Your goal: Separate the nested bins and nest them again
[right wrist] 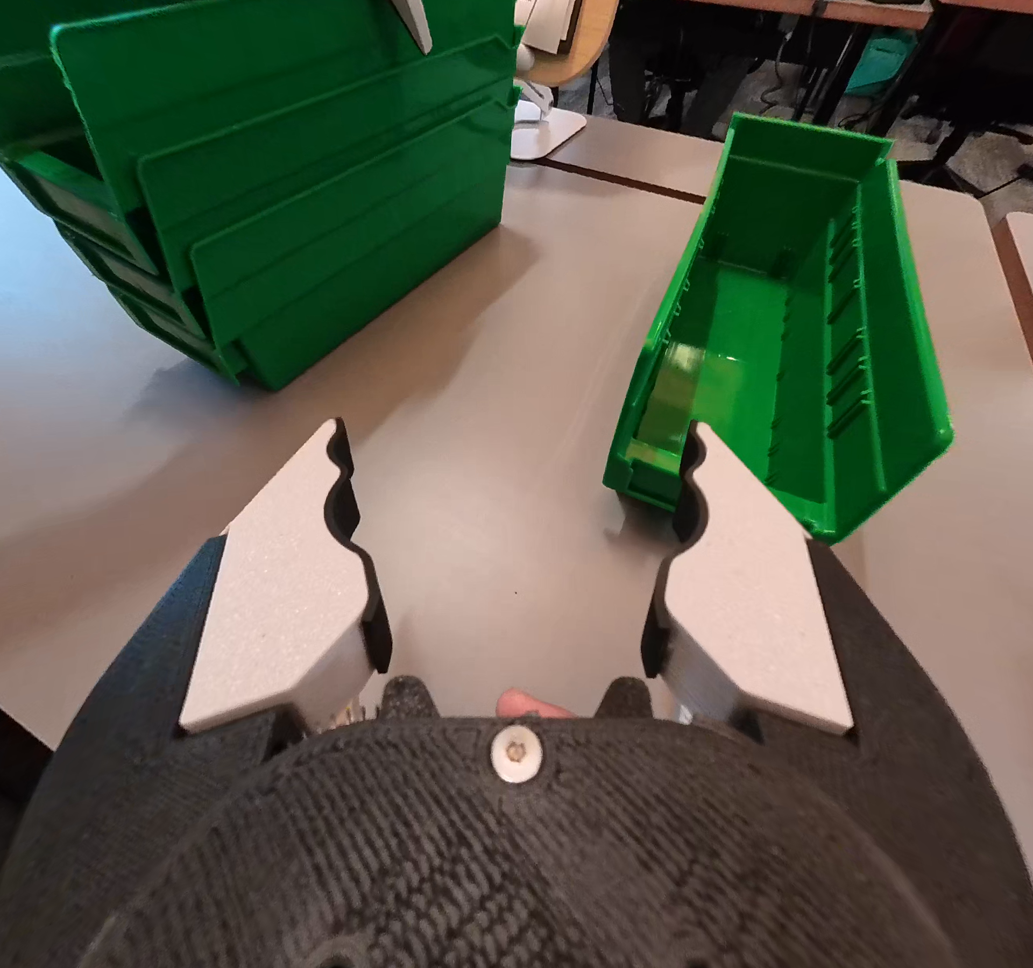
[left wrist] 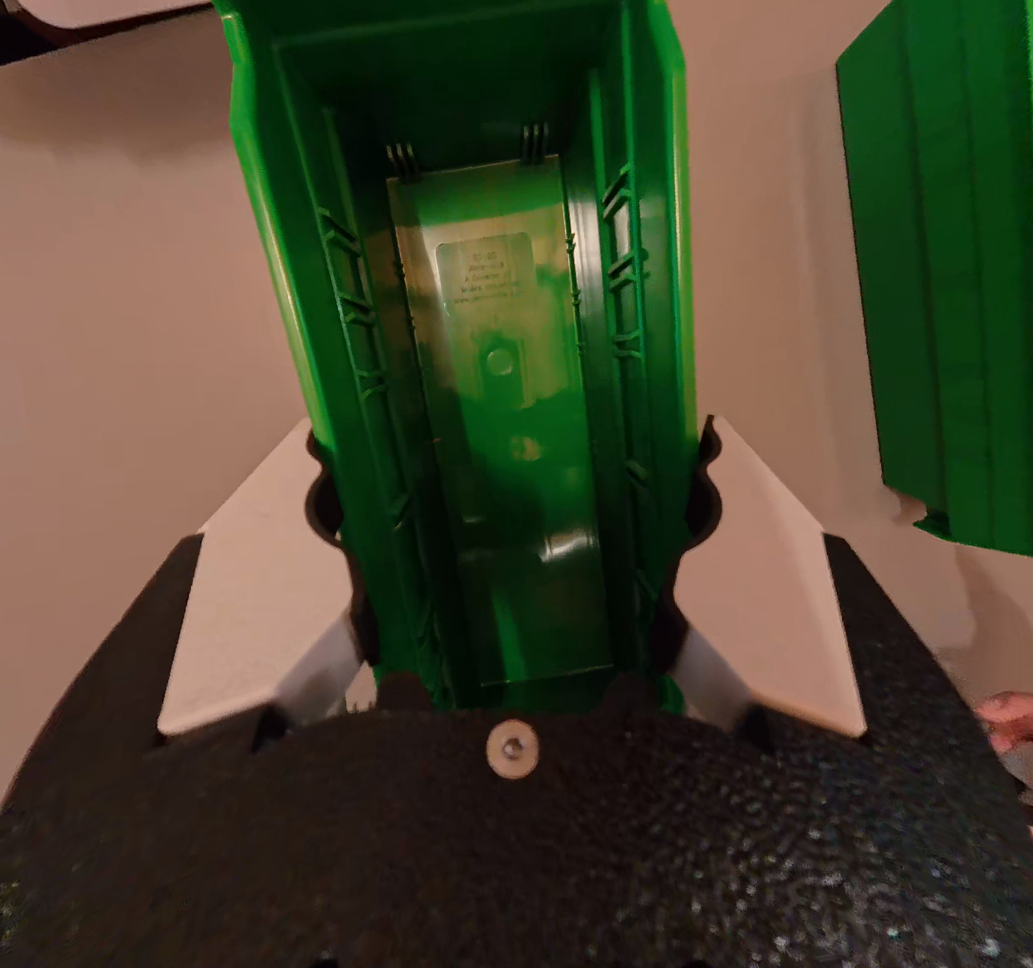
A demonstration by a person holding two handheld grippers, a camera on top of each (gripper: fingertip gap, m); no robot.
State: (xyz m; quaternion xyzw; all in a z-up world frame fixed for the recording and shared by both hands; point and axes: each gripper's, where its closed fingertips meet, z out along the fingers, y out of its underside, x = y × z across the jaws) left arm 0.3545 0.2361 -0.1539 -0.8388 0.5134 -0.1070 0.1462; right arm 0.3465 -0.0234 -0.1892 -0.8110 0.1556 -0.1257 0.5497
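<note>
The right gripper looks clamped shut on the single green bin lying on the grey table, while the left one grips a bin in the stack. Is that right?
Not quite. The right wrist view shows the right gripper open and empty, beside the single green bin on the grey table, not clamped on it. The left gripper does grip a bin.

The left gripper (left wrist: 511, 538) clamps a green bin (left wrist: 475, 292) at frame centre, its black pads (left wrist: 324, 499) pressed against both outer walls. The bin's open interior faces the camera. Another green bin (left wrist: 950, 270) fills the right edge.
</note>
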